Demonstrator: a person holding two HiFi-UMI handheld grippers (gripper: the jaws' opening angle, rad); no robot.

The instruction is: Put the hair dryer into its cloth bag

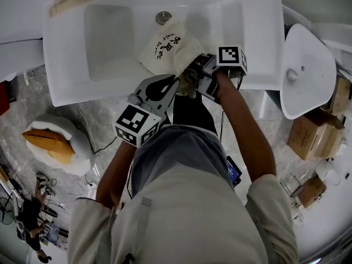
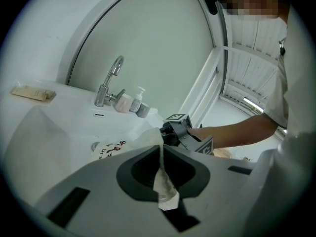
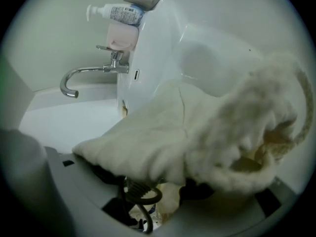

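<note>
The cream cloth bag (image 1: 168, 49) with black print lies in the white sink (image 1: 104, 59). In the left gripper view my left gripper (image 2: 161, 157) is shut on a strip of the bag's edge (image 2: 165, 189). In the head view it (image 1: 175, 87) comes in from the near side. My right gripper (image 1: 196, 79) is at the bag's gathered mouth. In the right gripper view the bag (image 3: 197, 137) bulges over that gripper (image 3: 153, 184) and hides its pads. The jaws stand wide. The hair dryer's black cord (image 3: 140, 195) hangs out under the cloth. The dryer's body is hidden.
A chrome faucet (image 2: 109, 85) and small bottles (image 2: 136, 102) stand at the sink's back rim, and a tan bar (image 2: 33, 94) lies at its left. A white toilet (image 1: 305, 70) and cardboard boxes (image 1: 316, 133) are to the right. A white and orange object (image 1: 55, 142) sits on the floor to the left.
</note>
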